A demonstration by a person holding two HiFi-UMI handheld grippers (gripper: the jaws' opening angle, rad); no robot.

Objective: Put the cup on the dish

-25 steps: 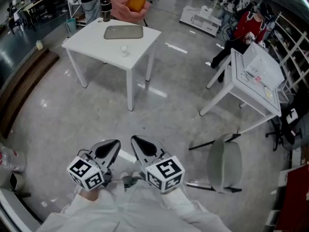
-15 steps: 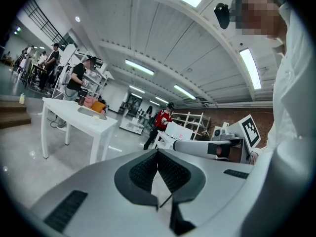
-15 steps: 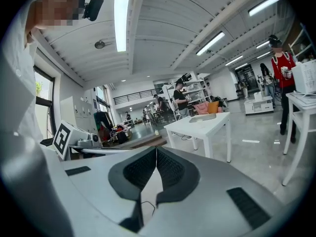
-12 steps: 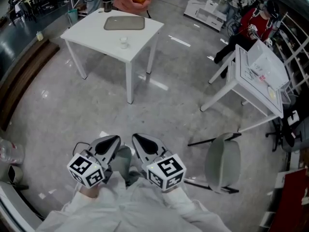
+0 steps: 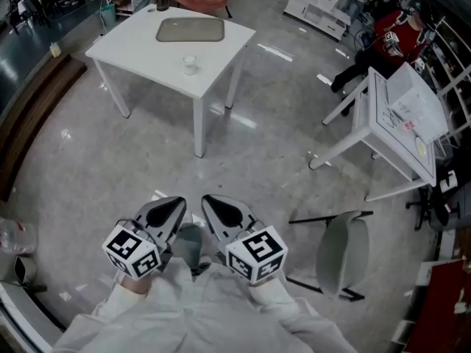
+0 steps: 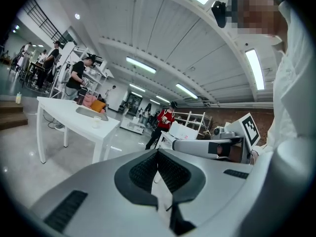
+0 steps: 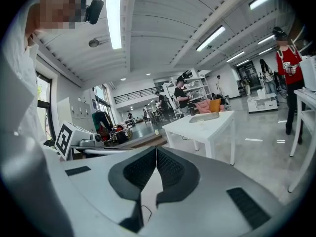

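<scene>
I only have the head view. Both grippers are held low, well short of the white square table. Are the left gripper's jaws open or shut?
Observer: The left gripper view shows the left gripper shut, with its pads together and nothing between them.
Operator: And the right one?
Observer: In its own view the right gripper is shut too, and empty.
Operator: Is the small white cup upright?
Observer: Seen side-on from the left gripper view, the small white cup looks upright on the white square table. It stands beside the grey rectangular dish, not on it.
</scene>
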